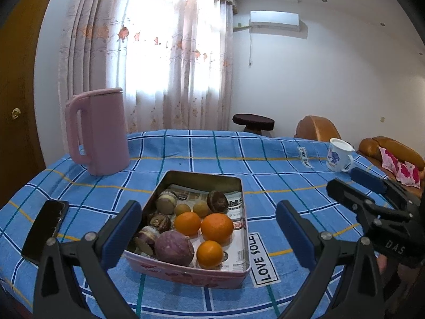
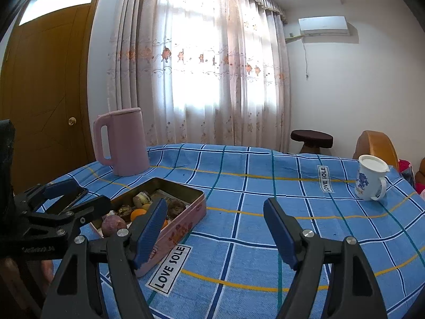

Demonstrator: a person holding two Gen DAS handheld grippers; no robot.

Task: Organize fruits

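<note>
A pink metal tin (image 1: 186, 273) sits on the blue checked tablecloth and holds fruit: three oranges (image 1: 217, 227), a purple round fruit (image 1: 174, 247), two small yellowish fruits (image 1: 201, 208) and several brown round ones (image 1: 217, 201). My left gripper (image 1: 208, 235) is open, above the tin's near end, fingers either side of it. My right gripper (image 2: 215, 228) is open and empty, over bare cloth right of the tin (image 2: 183, 223). It also shows in the left wrist view (image 1: 356, 183) at the right.
A pink kettle (image 1: 99, 133) stands at the table's back left. A white mug with blue flowers (image 2: 370, 178) stands at the back right. A dark phone (image 1: 45, 228) lies left of the tin. A stool (image 2: 311, 138) and brown sofa stand beyond the table.
</note>
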